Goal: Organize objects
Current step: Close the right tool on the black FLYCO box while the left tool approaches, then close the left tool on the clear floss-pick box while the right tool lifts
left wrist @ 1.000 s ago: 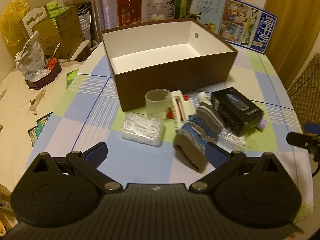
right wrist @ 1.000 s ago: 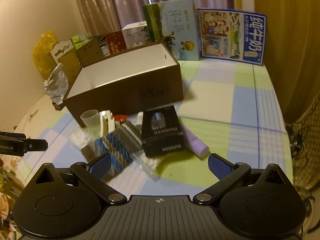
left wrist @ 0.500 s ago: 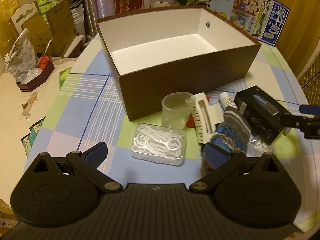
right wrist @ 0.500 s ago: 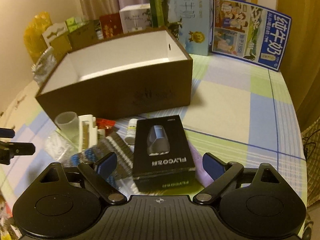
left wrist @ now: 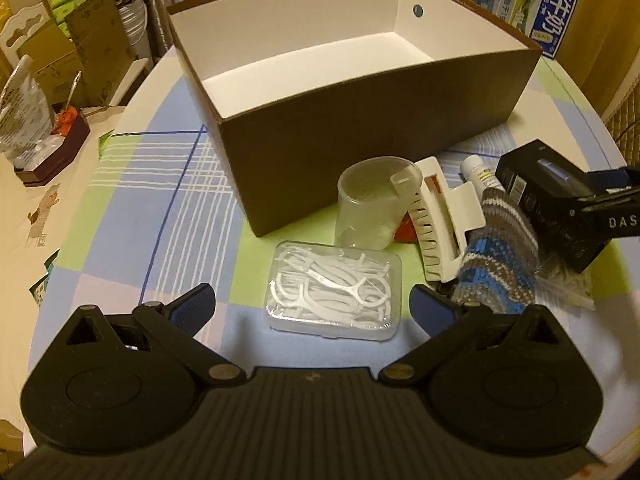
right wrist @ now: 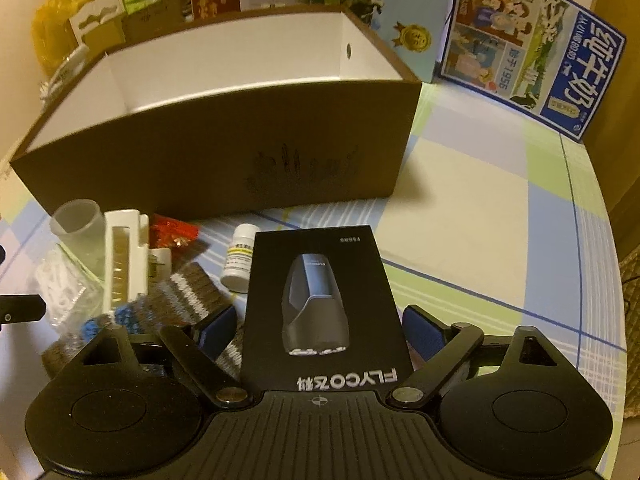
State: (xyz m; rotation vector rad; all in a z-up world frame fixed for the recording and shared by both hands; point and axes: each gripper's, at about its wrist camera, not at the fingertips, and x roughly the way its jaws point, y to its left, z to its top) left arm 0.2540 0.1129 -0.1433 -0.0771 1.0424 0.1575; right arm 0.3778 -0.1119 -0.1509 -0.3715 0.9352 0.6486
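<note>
A brown box with a white, empty inside stands open at mid-table. In front of it lie a clear case of floss picks, a frosted cup, a white hair claw, a knitted sock, a small white bottle and a black shaver box. My left gripper is open, its fingers on either side of the floss case. My right gripper is open around the shaver box, fingers not touching it.
Milk cartons and other packages line the far edge behind the brown box. Cardboard boxes and a bag crowd the side table at left. A red packet lies by the hair claw. The checked cloth right of the box is bare.
Both grippers moved forward and down. The floss case now sits between my left fingers, and the shaver box lies deeper between my right fingers. Both stay open.
</note>
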